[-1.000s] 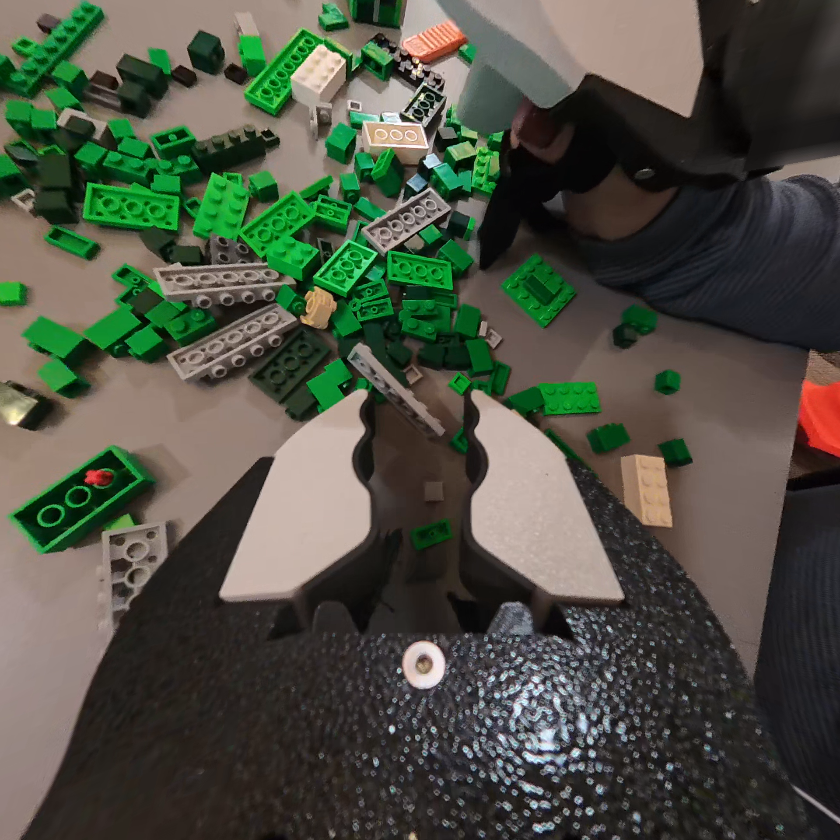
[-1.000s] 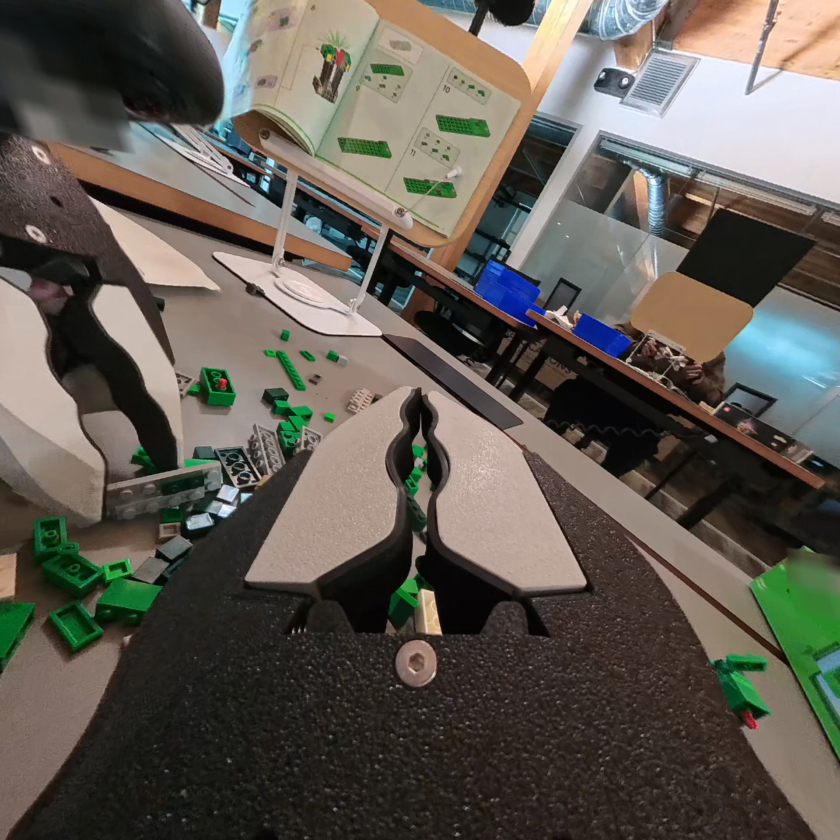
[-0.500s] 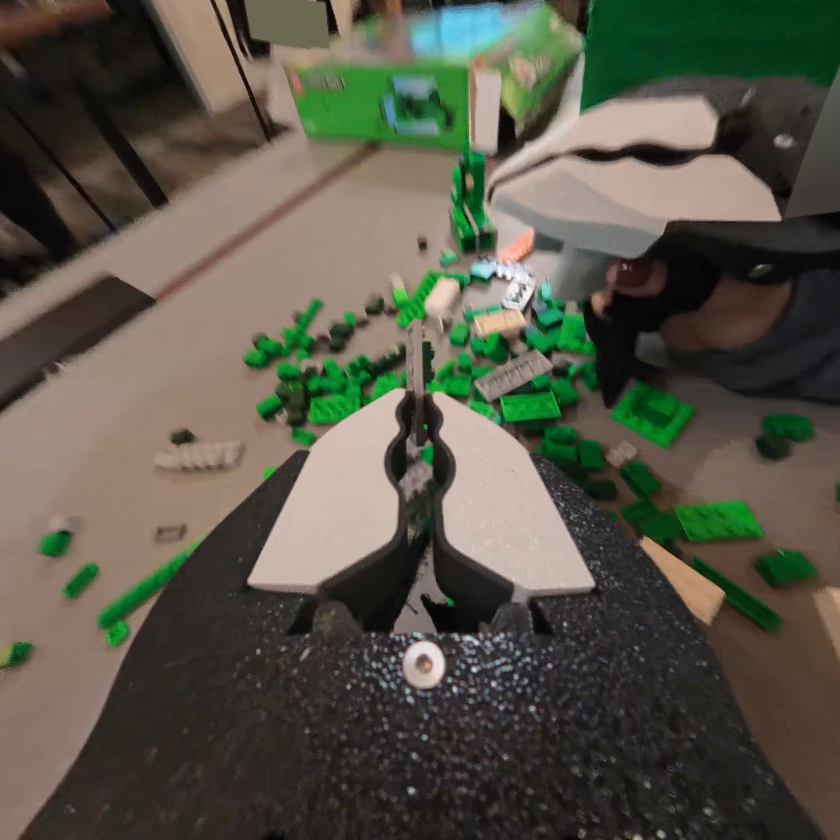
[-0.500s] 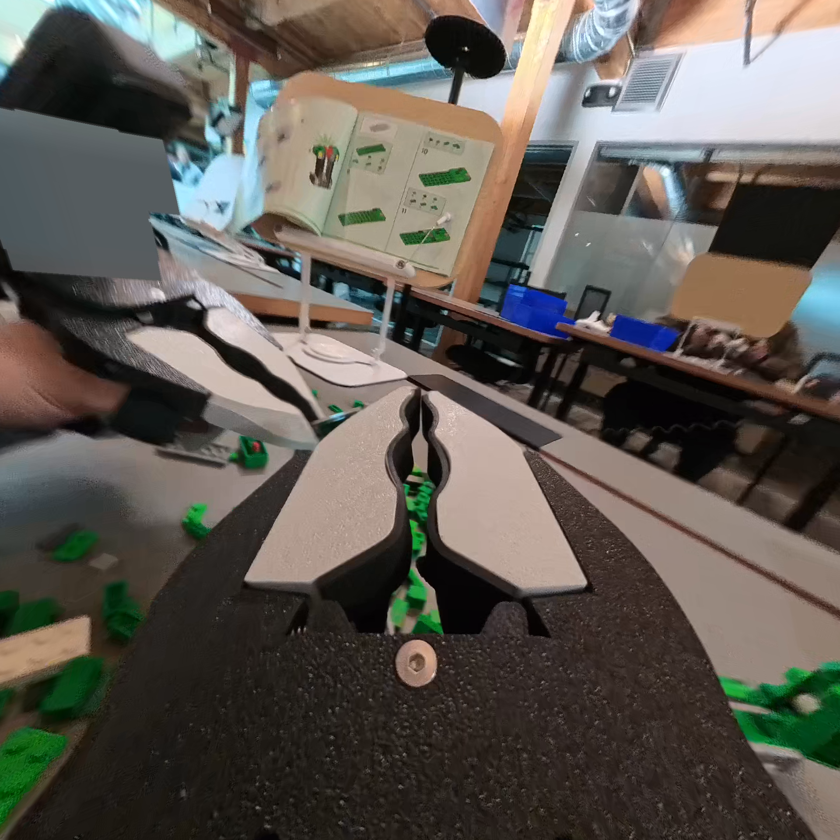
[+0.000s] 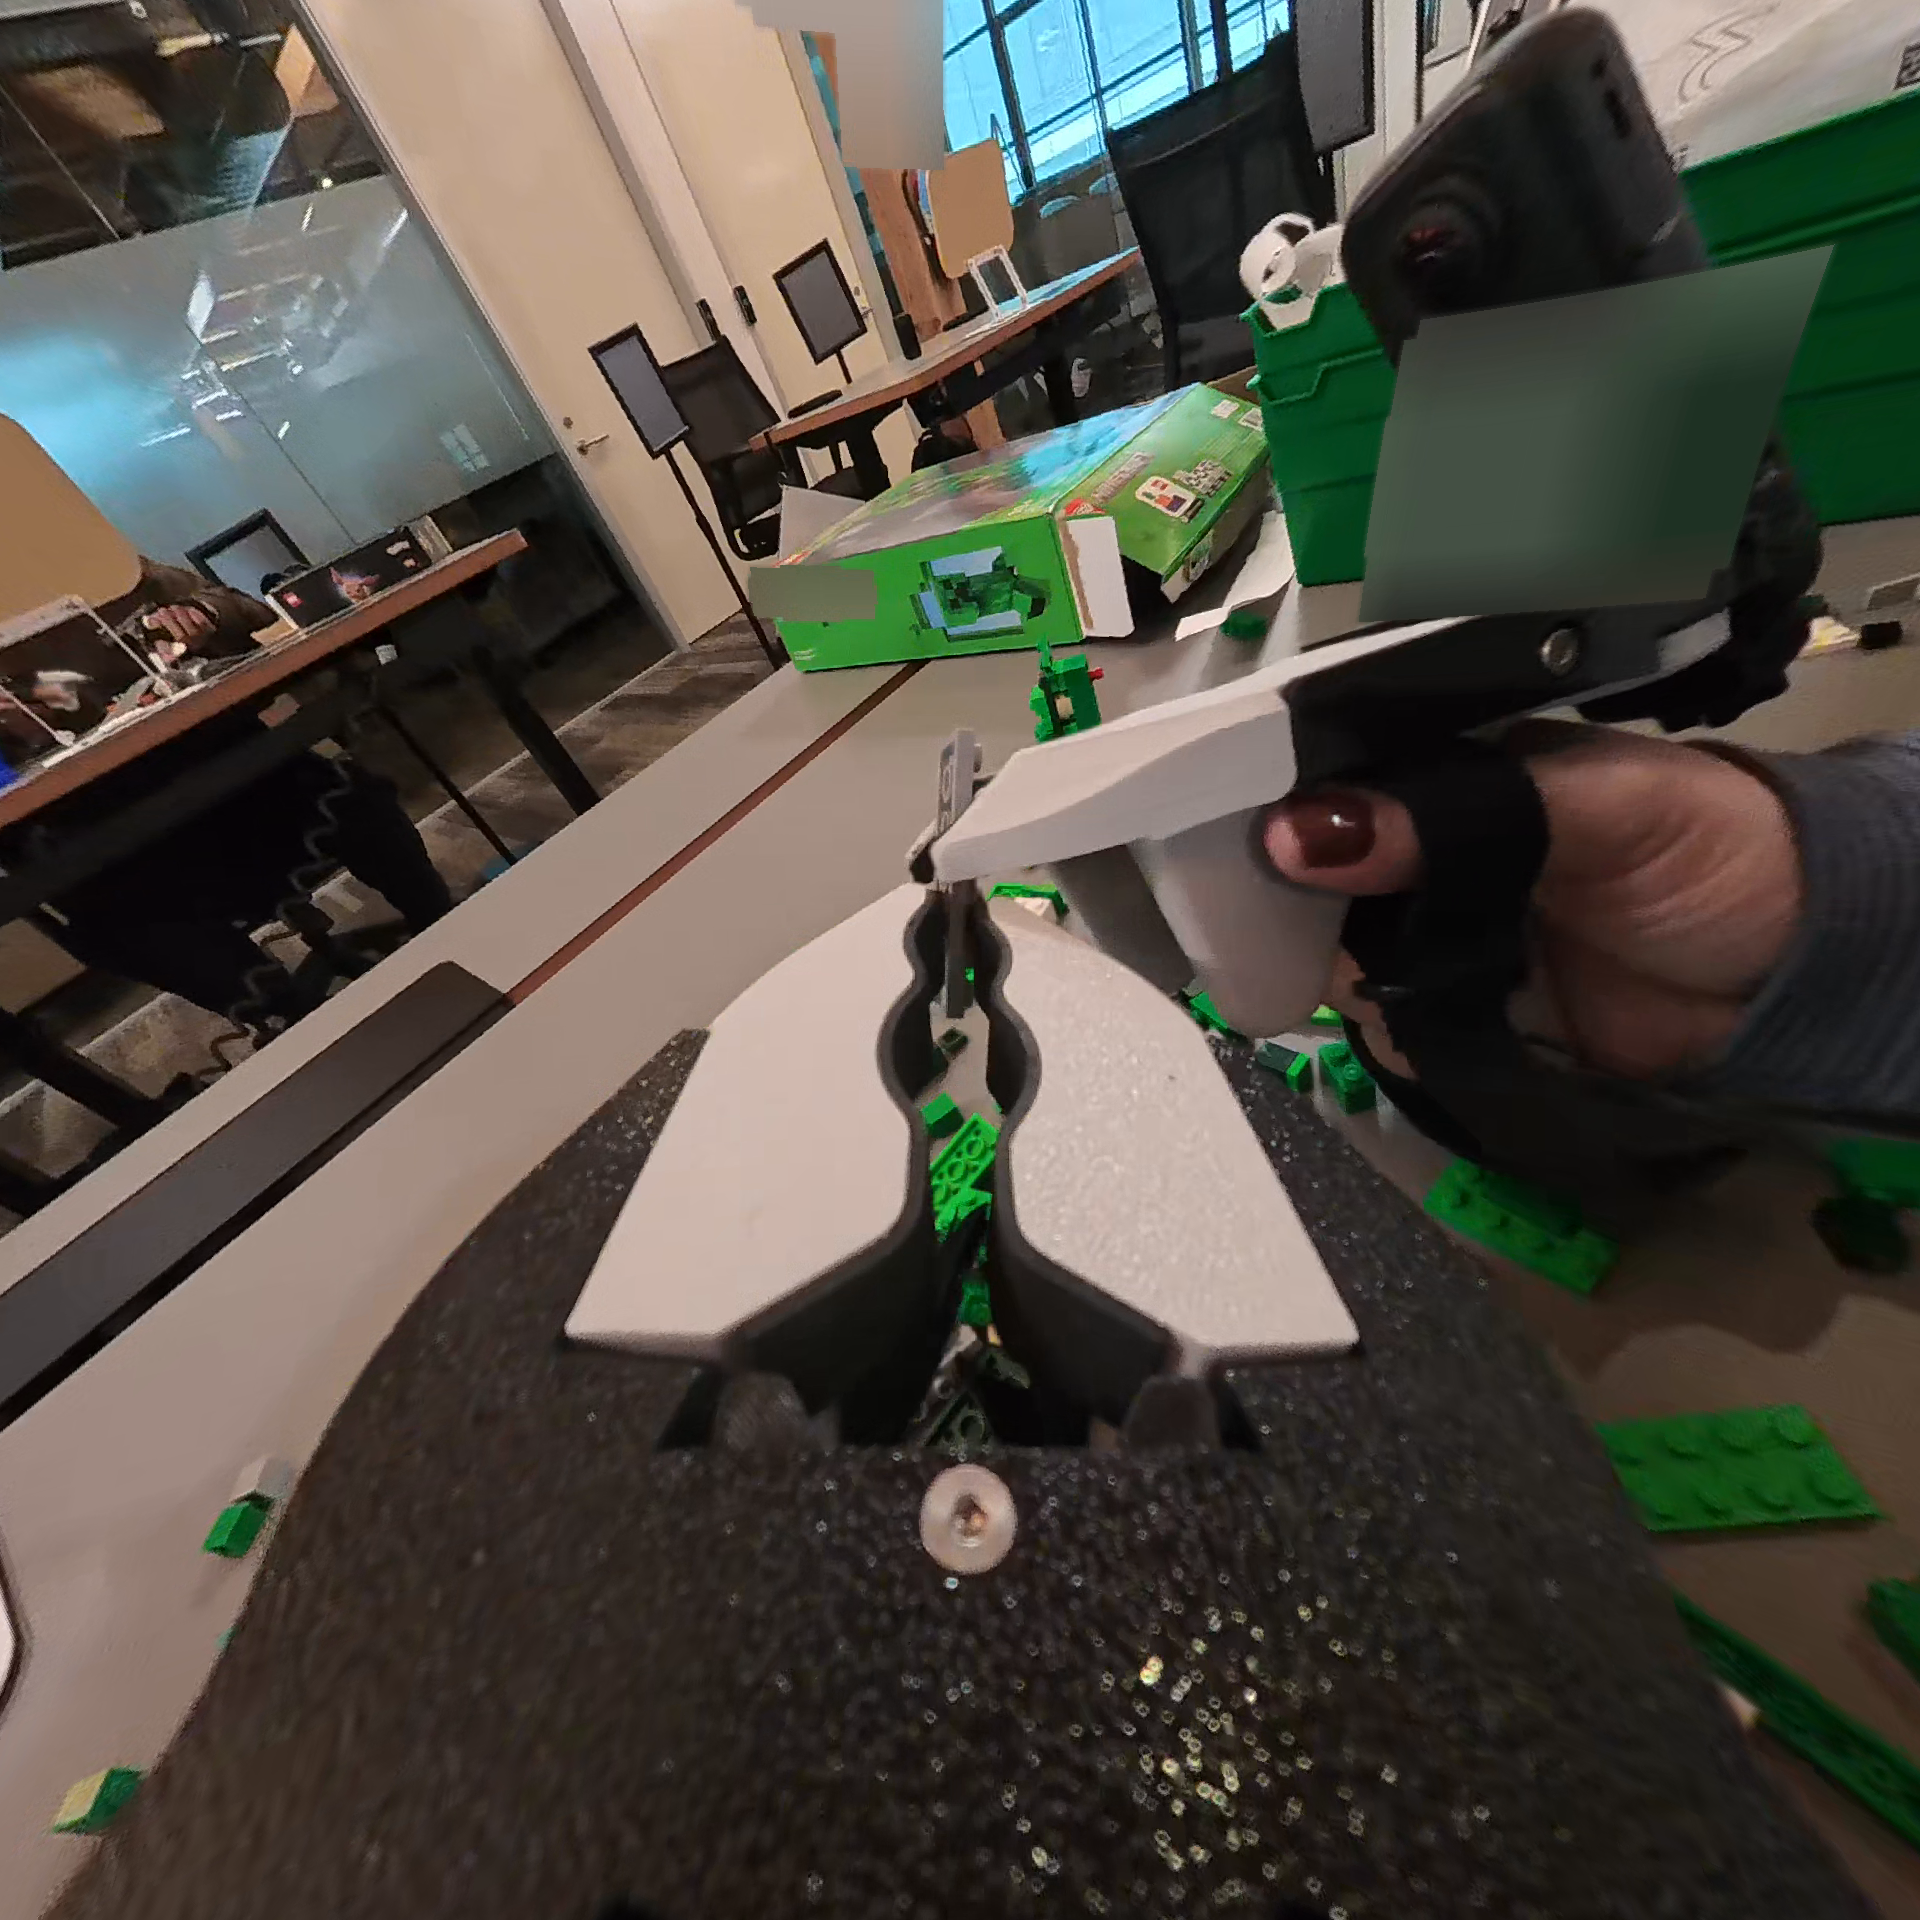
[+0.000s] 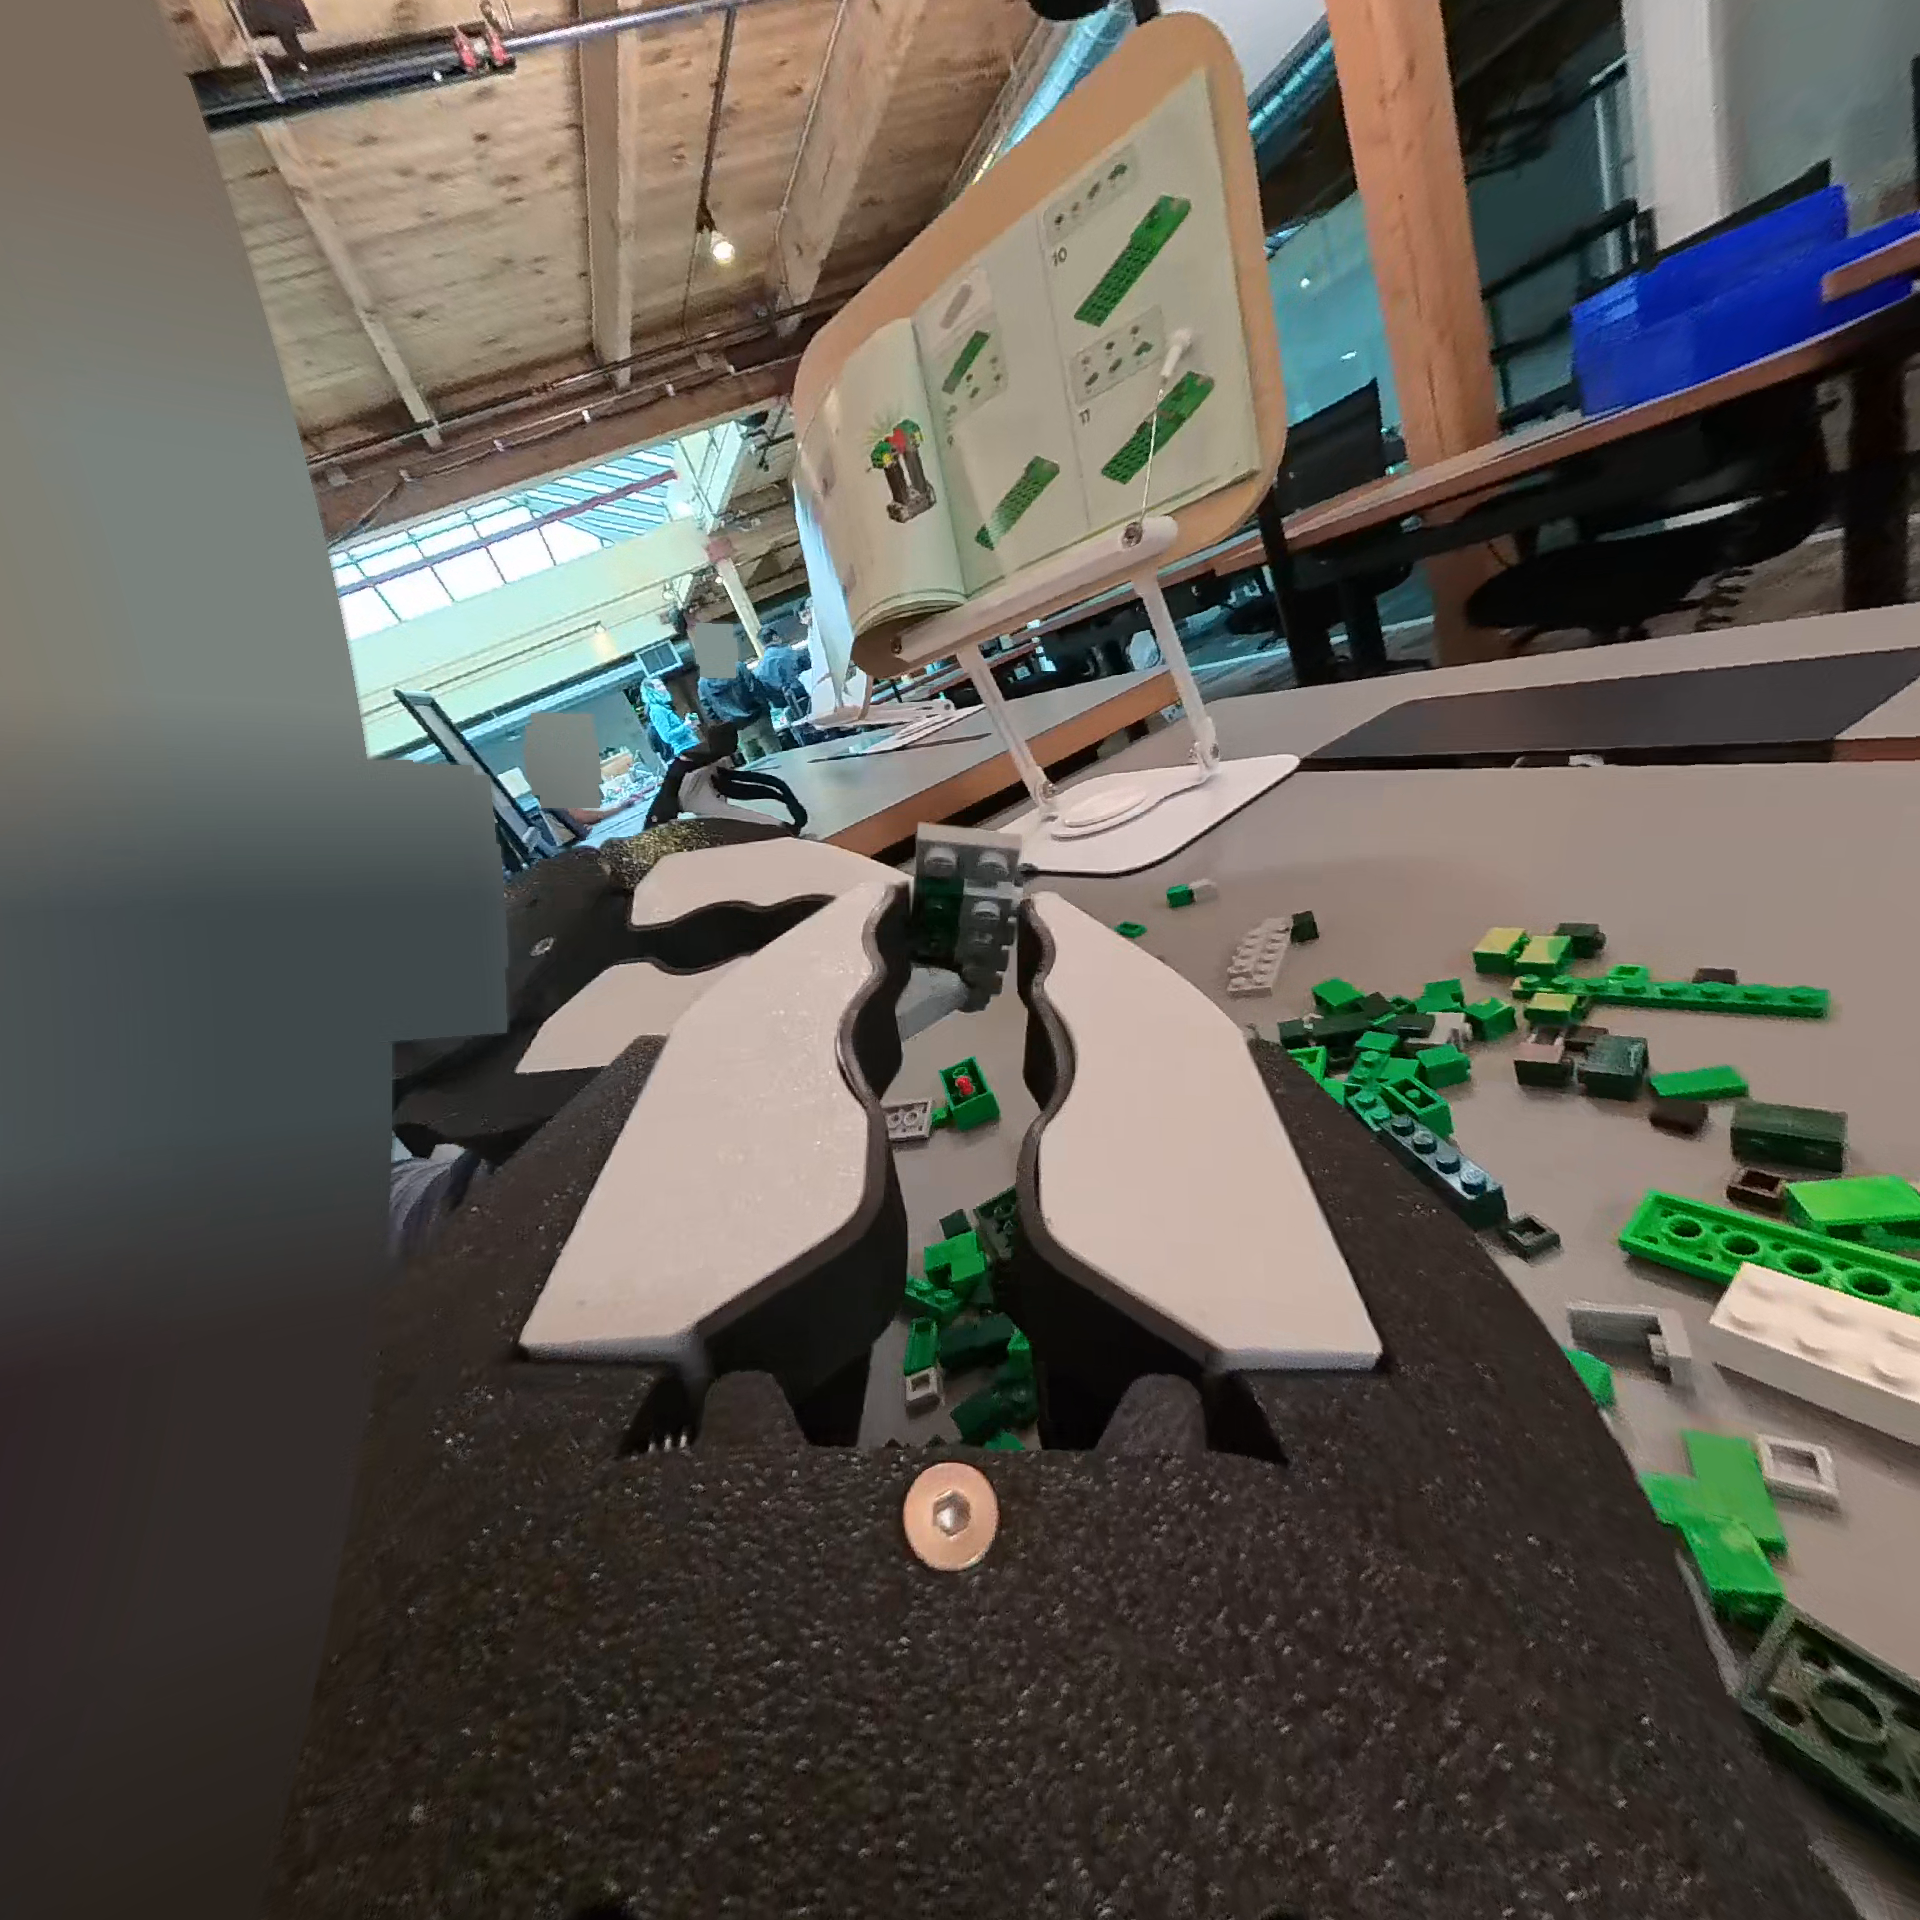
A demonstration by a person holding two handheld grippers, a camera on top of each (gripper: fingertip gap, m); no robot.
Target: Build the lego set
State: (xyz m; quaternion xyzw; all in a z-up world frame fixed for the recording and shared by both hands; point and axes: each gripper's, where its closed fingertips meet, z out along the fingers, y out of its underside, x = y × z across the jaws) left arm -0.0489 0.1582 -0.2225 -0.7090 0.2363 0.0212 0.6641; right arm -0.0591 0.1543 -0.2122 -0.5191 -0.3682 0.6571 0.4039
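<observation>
Grey plate point(image 5: 957, 821) held upright in the air above the table point(image 5: 665, 862), a small dark green piece on its studded face point(image 6: 940, 914). Left gripper point(image 5: 957, 925) pinches its lower edge, jaws pressed onto it. Right gripper point(image 6: 956, 920) comes in from the side, jaws spread, fingertips either side of the plate, not clamped yet.

Risks: the thin edge grip may let the plate pivot or pop out if the right jaws push sideways; closing off-centre may knock the green piece off. A drop lands in the loose brick pile point(image 6: 1455, 1049) below, hard to find. Instruction booklet point(image 6: 1049, 416) on its stand behind.
</observation>
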